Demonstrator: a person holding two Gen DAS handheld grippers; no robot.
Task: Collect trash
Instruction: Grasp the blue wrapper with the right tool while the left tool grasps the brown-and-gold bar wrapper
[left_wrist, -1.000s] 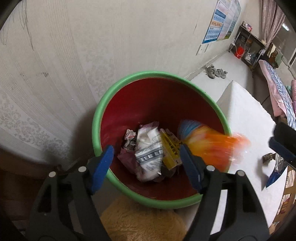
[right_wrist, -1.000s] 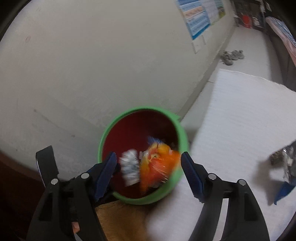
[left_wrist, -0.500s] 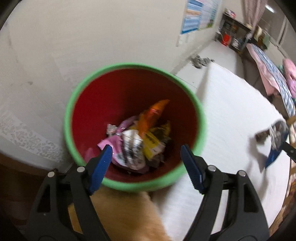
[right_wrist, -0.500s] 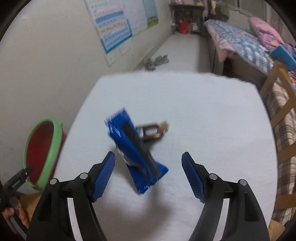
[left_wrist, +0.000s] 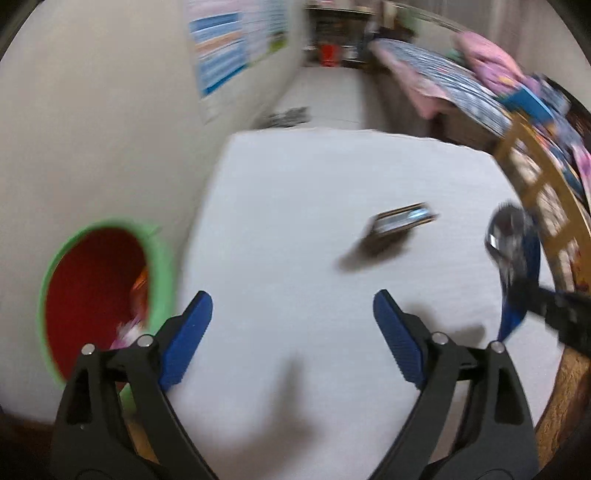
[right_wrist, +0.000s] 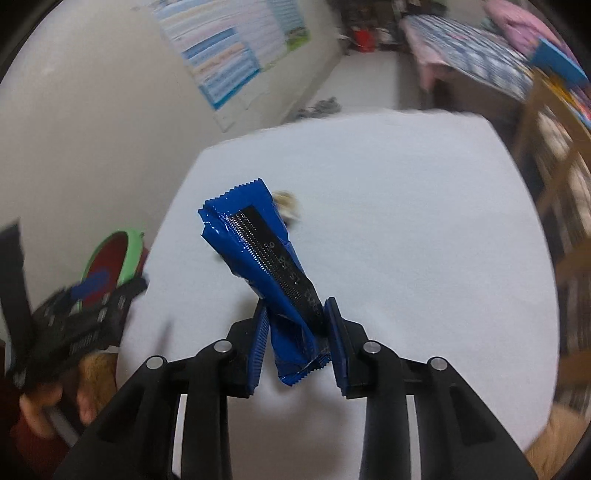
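My right gripper (right_wrist: 297, 339) is shut on a blue snack wrapper (right_wrist: 264, 266) and holds it over the white table (right_wrist: 406, 206). The wrapper also shows in the left wrist view (left_wrist: 517, 266) at the right edge. My left gripper (left_wrist: 291, 332) is open and empty above the table (left_wrist: 295, 192). A small dark wrapper (left_wrist: 399, 225) lies on the table ahead of it; only its tip peeks out behind the blue wrapper in the right wrist view (right_wrist: 286, 203). The green-rimmed red bin (left_wrist: 92, 288) with trash inside stands left of the table, also in the right wrist view (right_wrist: 110, 258).
A wall with a poster (left_wrist: 229, 51) runs along the left. A wooden chair (left_wrist: 539, 206) and a bed (left_wrist: 443, 77) stand to the right. Shoes (right_wrist: 321, 107) lie on the floor beyond the table.
The orange wrapper has dropped into the bin. My left gripper swung right from over the bin to over the table. My right gripper closed on the blue wrapper.
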